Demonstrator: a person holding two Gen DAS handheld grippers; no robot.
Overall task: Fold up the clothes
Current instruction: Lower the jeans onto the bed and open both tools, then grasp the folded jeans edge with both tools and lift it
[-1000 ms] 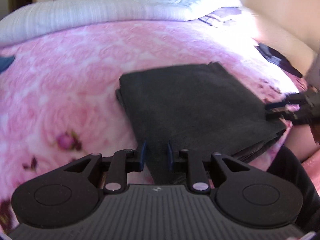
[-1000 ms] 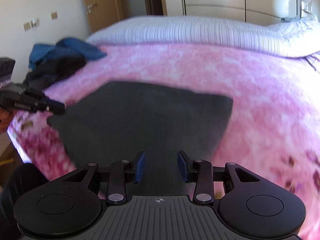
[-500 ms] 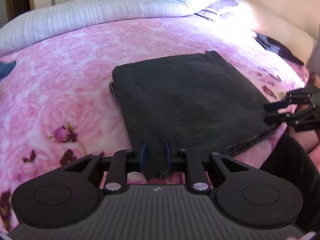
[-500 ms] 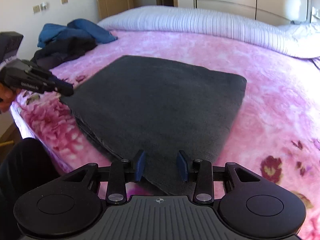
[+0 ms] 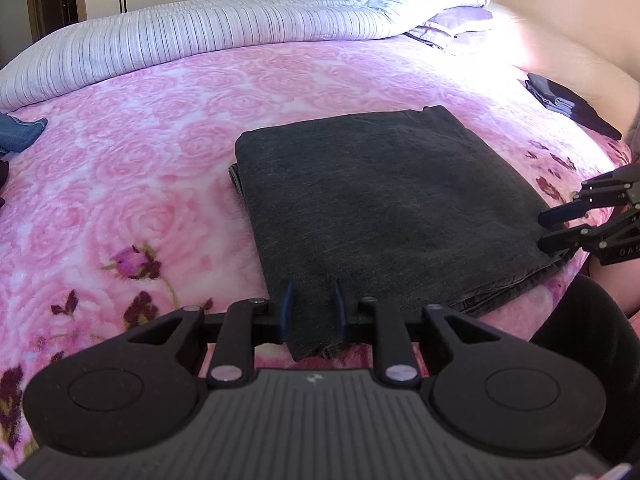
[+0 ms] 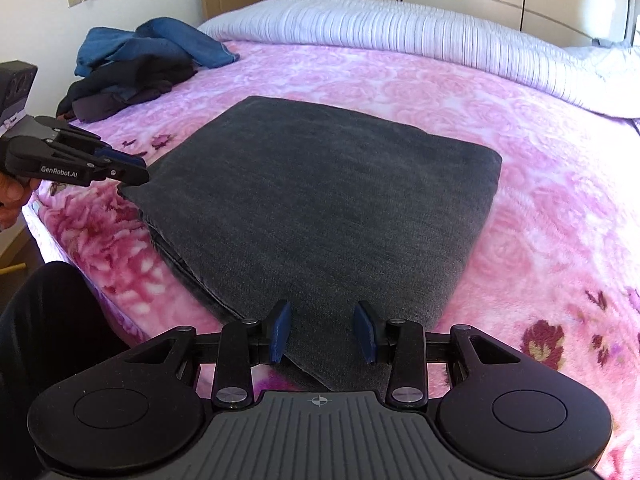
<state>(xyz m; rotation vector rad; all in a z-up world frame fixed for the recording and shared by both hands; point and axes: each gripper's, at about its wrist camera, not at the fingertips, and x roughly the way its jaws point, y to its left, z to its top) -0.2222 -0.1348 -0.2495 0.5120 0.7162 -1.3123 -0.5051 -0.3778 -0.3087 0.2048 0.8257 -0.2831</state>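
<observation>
A dark grey garment (image 5: 380, 200) lies folded into a flat rectangle on the pink rose blanket (image 5: 140, 160). My left gripper (image 5: 313, 308) is shut on its near left corner, and a flap of cloth hangs out below the pads. In the right wrist view the garment (image 6: 320, 200) fills the middle, and the left gripper (image 6: 136, 172) pinches its left corner. My right gripper (image 6: 323, 330) stands open, its blue pads astride the near right corner without pressing it. From the left wrist view the right gripper (image 5: 548, 228) shows its fingers apart at that corner.
A heap of blue and black clothes (image 6: 132, 68) lies at the bed's far left. Dark folded items (image 5: 568, 104) sit at the right edge. A striped duvet (image 5: 200, 32) runs along the back. A person's dark-clothed leg (image 6: 48, 340) is at the bed's near edge.
Both views have gone from blurred to sharp and show the garment a little farther off and flatter. The left gripper has kept its hold on the corner; the right jaws stay equally apart.
</observation>
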